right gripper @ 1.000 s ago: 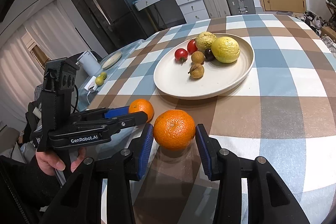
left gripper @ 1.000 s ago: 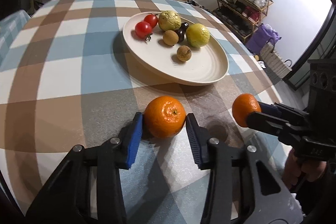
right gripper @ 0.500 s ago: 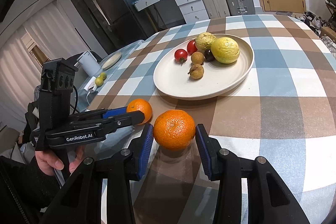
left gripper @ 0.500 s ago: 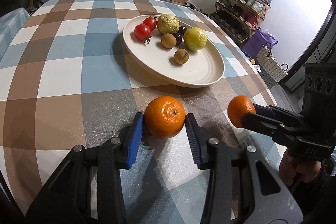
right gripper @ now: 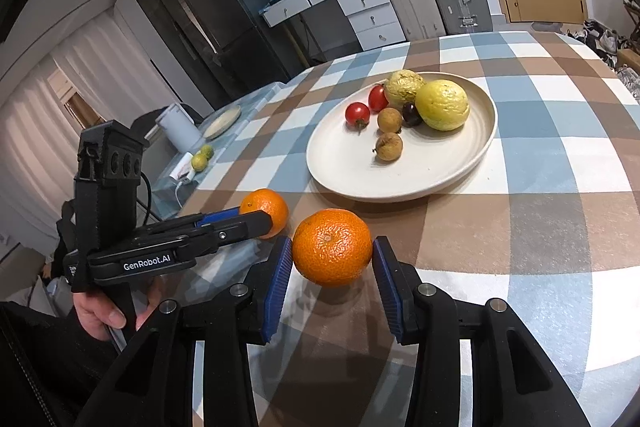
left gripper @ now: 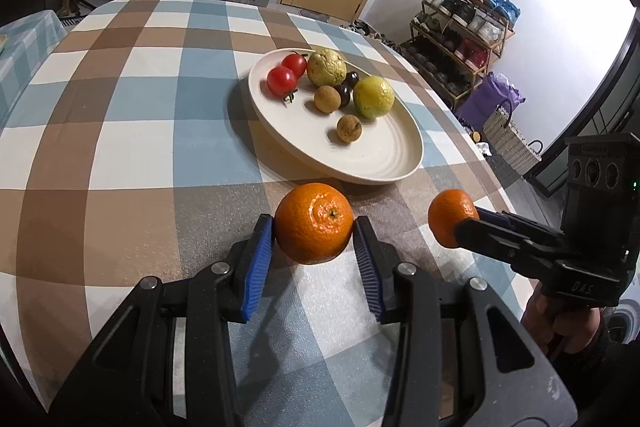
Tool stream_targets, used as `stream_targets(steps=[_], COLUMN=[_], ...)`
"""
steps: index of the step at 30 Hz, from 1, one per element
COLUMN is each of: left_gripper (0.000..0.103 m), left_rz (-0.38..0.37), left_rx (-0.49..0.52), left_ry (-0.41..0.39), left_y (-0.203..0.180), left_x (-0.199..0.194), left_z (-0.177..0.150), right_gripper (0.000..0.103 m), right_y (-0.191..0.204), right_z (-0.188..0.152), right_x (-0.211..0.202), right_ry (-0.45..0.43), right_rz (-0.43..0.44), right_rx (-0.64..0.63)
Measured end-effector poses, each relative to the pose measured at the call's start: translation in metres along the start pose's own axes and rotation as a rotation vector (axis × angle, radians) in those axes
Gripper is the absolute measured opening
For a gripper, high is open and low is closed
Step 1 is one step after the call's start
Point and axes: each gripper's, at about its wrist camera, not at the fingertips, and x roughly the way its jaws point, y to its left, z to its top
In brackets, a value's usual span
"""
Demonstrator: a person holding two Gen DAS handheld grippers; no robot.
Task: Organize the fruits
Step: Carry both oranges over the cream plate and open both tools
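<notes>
My left gripper (left gripper: 314, 227) is shut on an orange (left gripper: 314, 222) and holds it above the checked tablecloth. My right gripper (right gripper: 332, 251) is shut on a second orange (right gripper: 331, 246), which also shows in the left wrist view (left gripper: 450, 215). The left-held orange shows in the right wrist view (right gripper: 266, 211), just left of the right one. A cream plate (left gripper: 384, 163) lies beyond both, holding two tomatoes (left gripper: 281, 79), two yellow-green fruits (left gripper: 373, 96), two brown longans (left gripper: 349, 127) and dark cherries (left gripper: 343, 94). The plate also shows in the right wrist view (right gripper: 352, 183).
The round table (left gripper: 120, 131) has a blue, brown and white checked cloth. In the right wrist view a white jug (right gripper: 176, 127), a small dish (right gripper: 222, 117) and two small green fruits (right gripper: 201, 157) stand on a side table at left. Suitcases and drawers stand behind.
Both grippers, each holding its orange, have pulled back a little and risen; the plate now looks farther away. Grips are unchanged.
</notes>
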Motion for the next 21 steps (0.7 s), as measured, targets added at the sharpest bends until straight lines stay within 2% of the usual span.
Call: stream_targets(steps=[11, 21], left_gripper=[0.038, 0.038], left_rz=[-0.013, -0.023], left_rx=[0.006, 0.02], left_ry=[-0.063, -0.111], left_y=[-0.004, -0.006], left_x=[-0.016, -0.001], left_z=[0.025, 0.077], right_gripper=[0.042, 0.042], right_y=[-0.001, -0.004], right_z=[0.027, 0.087], right_x=[0.0, 0.01], right_ry=[-0.037, -0.094], right_rz=[0.014, 0.022], right_rx=[-0.014, -0.07])
